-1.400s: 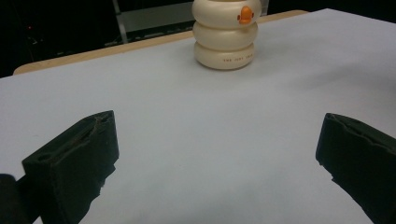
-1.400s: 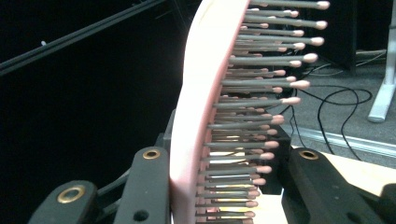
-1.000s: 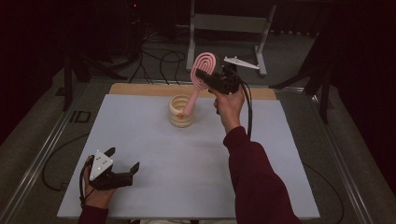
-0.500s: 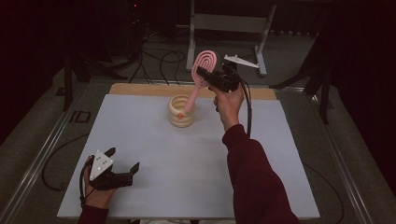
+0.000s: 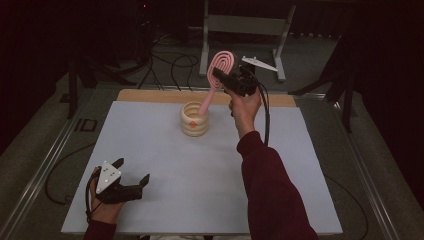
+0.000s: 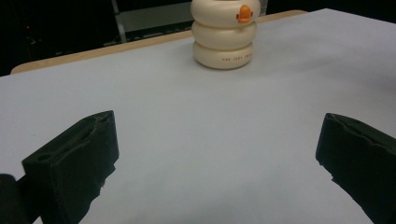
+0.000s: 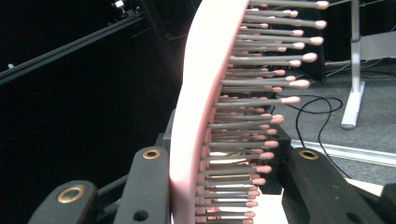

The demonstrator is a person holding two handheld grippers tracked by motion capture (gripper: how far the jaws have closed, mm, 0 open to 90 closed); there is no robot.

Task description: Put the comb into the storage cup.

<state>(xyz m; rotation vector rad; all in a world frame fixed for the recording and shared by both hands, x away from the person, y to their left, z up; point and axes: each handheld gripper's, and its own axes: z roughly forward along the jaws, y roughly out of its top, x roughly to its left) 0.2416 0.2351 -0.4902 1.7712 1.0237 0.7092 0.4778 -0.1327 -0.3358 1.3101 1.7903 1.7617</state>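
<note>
right gripper [image 5: 223,77]: clamped on pink hairbrush [image 5: 218,75], still raised, handle tip now just inside the cream ringed holder [image 5: 194,119] below | left gripper [image 5: 131,175]: jaws wide apart, unmoved on table [image 5: 300,160], far from holder

The room is dim, with dark walls or curtains all round and light falling mainly on the table [image 5: 150,150], which has a pale grey-white top. A strip of bare wood [image 5: 150,95] shows along its far edge, and metal rails [image 5: 45,165] run down its left and right sides. The floor [image 5: 310,60] is grey carpet. Black cables [image 5: 172,65] loop across it behind the table. A grey metal stand [image 5: 240,25] with two legs sits beyond, and dark tripod-like legs [image 5: 75,80] rise at the left.
</note>
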